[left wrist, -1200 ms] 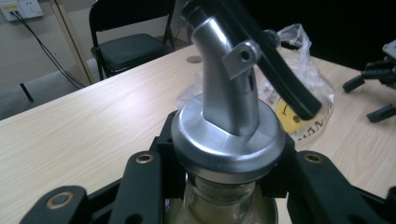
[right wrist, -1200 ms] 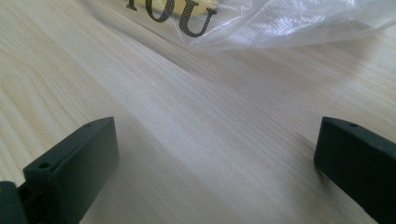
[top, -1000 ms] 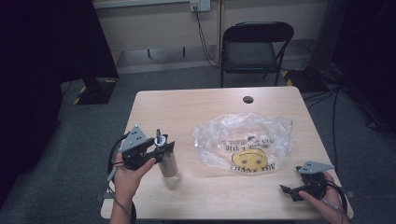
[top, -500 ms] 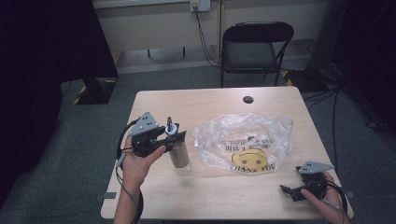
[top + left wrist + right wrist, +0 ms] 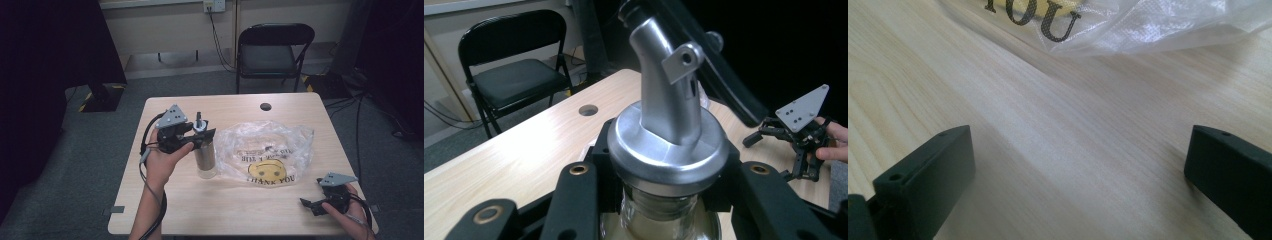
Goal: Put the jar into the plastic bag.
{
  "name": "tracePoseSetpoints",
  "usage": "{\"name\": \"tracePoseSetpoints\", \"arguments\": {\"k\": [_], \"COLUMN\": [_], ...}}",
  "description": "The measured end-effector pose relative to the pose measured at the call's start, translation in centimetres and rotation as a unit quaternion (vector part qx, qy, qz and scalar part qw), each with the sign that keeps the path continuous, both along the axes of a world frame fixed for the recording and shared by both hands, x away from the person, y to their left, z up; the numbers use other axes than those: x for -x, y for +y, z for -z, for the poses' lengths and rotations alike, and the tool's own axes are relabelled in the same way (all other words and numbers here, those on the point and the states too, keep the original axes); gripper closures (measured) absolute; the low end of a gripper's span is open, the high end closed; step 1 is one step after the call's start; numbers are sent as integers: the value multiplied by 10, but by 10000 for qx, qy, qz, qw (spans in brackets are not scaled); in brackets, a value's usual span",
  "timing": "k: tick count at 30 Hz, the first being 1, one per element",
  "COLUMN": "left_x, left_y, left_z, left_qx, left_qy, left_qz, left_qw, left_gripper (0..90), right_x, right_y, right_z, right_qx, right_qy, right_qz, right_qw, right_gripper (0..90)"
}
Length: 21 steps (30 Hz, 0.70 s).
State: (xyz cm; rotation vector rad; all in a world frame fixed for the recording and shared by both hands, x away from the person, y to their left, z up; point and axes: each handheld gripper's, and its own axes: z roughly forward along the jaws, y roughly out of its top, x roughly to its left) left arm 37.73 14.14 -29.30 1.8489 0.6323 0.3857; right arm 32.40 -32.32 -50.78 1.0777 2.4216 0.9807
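A glass dispenser bottle [image 5: 205, 159] with a silver metal cap and slanted pour spout [image 5: 667, 100] hangs upright just left of the plastic bag. My left gripper [image 5: 202, 135] is shut on the bottle's neck under the cap, its black jaws on either side of the glass in the left gripper view [image 5: 664, 205]. My right gripper [image 5: 311, 203] rests low at the table's near right corner, apart from the bag. In its own view the right gripper [image 5: 1078, 165] is open, with bare wood between the jaws. It also appears far off, as the right gripper [image 5: 796, 145].
A crumpled clear plastic bag [image 5: 265, 150] with a yellow smiley and "THANK YOU" print lies mid-table; its edge [image 5: 1128, 20] is just beyond the right jaws. The wooden table [image 5: 240, 215] has a cable hole [image 5: 265, 106] at the back. A black folding chair [image 5: 272, 50] stands behind.
My left hand has carried the bottle up and away from the near left part of the table toward the bag. The right hand has stayed where it was.
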Motion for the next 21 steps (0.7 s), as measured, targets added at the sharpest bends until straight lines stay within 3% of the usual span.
{"name": "tracePoseSetpoints", "arguments": {"k": [8, 21], "left_x": [-9, -19], "left_y": [-12, -21], "left_z": [-14, -56], "left_qx": [76, 232], "left_qy": [-28, -203], "left_qz": [93, 152], "left_qw": [9999, 9994], "left_gripper": [604, 604], "right_x": [0, 0], "right_y": [0, 0], "right_z": [0, 0], "right_qx": [0, 0], "right_qy": [0, 0], "right_qz": [1, 2], "right_qw": [10000, 10000], "right_gripper": [0, 0]}}
